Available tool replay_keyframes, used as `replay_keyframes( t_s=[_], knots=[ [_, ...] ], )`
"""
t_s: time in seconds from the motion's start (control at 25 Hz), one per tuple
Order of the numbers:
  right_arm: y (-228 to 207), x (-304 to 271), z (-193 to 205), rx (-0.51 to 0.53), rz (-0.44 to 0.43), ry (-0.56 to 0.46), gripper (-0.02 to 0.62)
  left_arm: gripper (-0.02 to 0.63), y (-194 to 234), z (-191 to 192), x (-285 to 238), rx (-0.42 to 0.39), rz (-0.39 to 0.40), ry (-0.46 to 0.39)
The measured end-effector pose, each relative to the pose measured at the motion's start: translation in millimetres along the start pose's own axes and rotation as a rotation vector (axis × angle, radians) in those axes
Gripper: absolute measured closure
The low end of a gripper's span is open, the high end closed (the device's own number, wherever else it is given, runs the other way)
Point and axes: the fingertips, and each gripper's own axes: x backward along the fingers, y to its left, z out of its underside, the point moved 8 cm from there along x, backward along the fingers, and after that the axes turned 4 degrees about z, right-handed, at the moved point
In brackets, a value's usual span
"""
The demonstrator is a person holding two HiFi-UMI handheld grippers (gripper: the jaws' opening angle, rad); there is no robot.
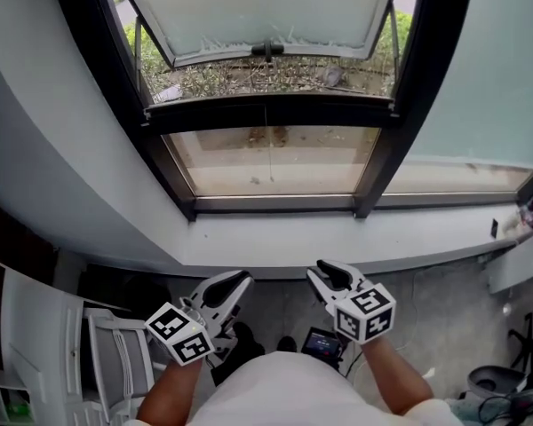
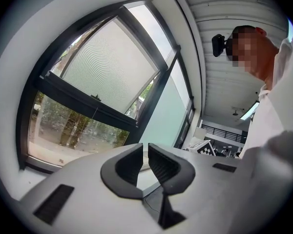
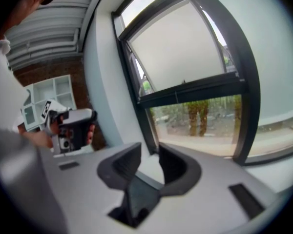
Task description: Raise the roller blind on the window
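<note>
The left gripper (image 2: 143, 150) is pinched shut on nothing. The right gripper (image 3: 150, 152) stands a little open, empty too. The roller blind (image 1: 258, 7) hangs up ahead of both.

I'm in what looks like a workroom in an office or lab building, not a home. In front of me a tall window (image 1: 271, 162) sits in a heavy dark frame (image 1: 426, 78) with a plain blind (image 1: 258, 7). It is set in a bare pale-grey wall (image 1: 35, 105) above a deep sill (image 1: 338, 238). The floor (image 1: 444, 300) is bare grey concrete. To my left stands a white open shelf (image 3: 56, 89) against a red-brown, brick-like wall (image 3: 49, 66). Overhead the ceiling (image 2: 224, 9) is ribbed white panels, with a strip light (image 2: 249, 112) and a dark railing (image 2: 219, 130) further back. Loose cables (image 1: 515, 404) lie on the floor at my right. Trees (image 3: 198, 112) show outside.
</note>
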Motion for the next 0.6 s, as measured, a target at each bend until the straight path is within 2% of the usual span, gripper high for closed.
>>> replay_keyframes(
  t_s=[0.24,0.6],
  knots=[
    [-6.6,-27.7,-8.5,0.011,0.017,0.005,0.489,0.565,27.7,-9.2,-14.5,-0.005,0.024,0.001],
    [-16.5,-90.6,-40.7,0.003,0.076,-0.011,0.489,0.565,100.6,-40.6,-34.1,-0.001,0.074,0.021]
  ],
)
